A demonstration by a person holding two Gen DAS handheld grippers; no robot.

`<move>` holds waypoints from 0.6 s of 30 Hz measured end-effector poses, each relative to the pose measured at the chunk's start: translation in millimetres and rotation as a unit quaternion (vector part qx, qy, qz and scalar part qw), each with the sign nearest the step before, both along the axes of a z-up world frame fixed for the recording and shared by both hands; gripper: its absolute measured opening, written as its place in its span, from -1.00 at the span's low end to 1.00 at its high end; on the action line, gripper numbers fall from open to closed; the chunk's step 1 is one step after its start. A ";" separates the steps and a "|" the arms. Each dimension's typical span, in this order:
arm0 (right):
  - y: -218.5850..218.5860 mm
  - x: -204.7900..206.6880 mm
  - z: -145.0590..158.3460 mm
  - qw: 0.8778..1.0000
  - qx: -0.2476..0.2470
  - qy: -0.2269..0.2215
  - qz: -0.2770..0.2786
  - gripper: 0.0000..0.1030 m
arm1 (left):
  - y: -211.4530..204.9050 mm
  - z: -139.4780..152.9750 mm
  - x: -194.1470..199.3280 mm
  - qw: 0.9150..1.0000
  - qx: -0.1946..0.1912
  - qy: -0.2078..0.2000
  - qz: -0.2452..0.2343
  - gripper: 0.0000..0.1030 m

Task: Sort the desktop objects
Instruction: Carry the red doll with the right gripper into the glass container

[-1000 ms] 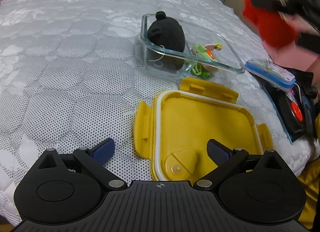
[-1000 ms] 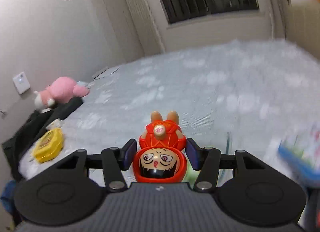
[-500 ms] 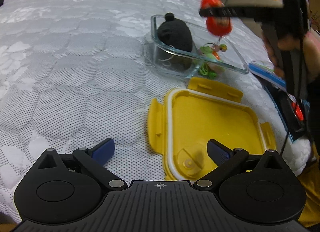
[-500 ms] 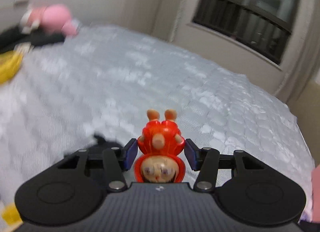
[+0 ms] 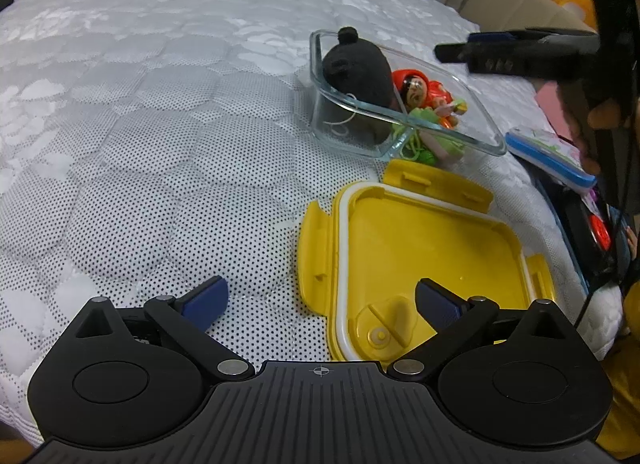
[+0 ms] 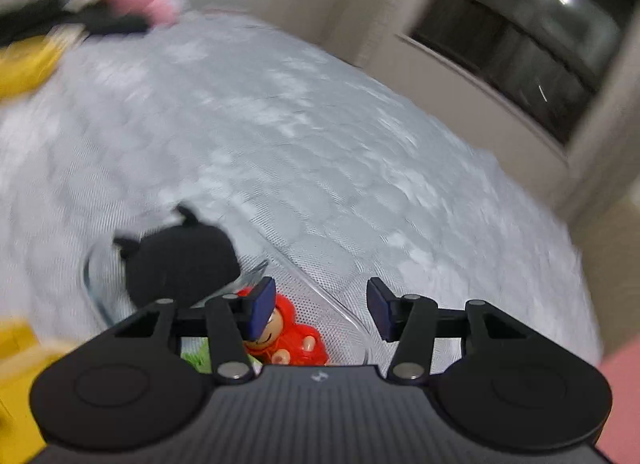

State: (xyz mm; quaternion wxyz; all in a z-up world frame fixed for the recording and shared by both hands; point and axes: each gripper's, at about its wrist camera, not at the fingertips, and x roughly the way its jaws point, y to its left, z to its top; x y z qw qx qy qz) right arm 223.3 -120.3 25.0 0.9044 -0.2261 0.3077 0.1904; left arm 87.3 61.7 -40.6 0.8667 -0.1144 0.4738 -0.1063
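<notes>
A: Where is the small red figurine [image 5: 420, 92] at this moment?

B: It lies inside the clear glass container [image 5: 486, 135] on the quilted white bed [image 5: 160, 123], just beside the black plush toy [image 5: 358, 71] and on top of some green trinkets [image 5: 424, 143].

A: And the right hand-held gripper [image 6: 318, 310]?

B: It hangs above the container. Its blue pads [image 6: 261, 306] stand apart with nothing between them, although the jaws are closing; the figurine is below, free.

A: The left hand-held gripper [image 5: 320, 302]?

B: Its pads are wide apart and empty. It is over the near corner of the yellow plastic lid [image 5: 420, 252], which lies upside down just in front of the container.
</notes>
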 end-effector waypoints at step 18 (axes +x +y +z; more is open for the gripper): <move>-16.2 27.5 -14.0 0.960 0.099 0.230 -0.127 -0.41 | 3.5 1.2 -2.3 1.000 -0.010 0.001 -0.002 0.99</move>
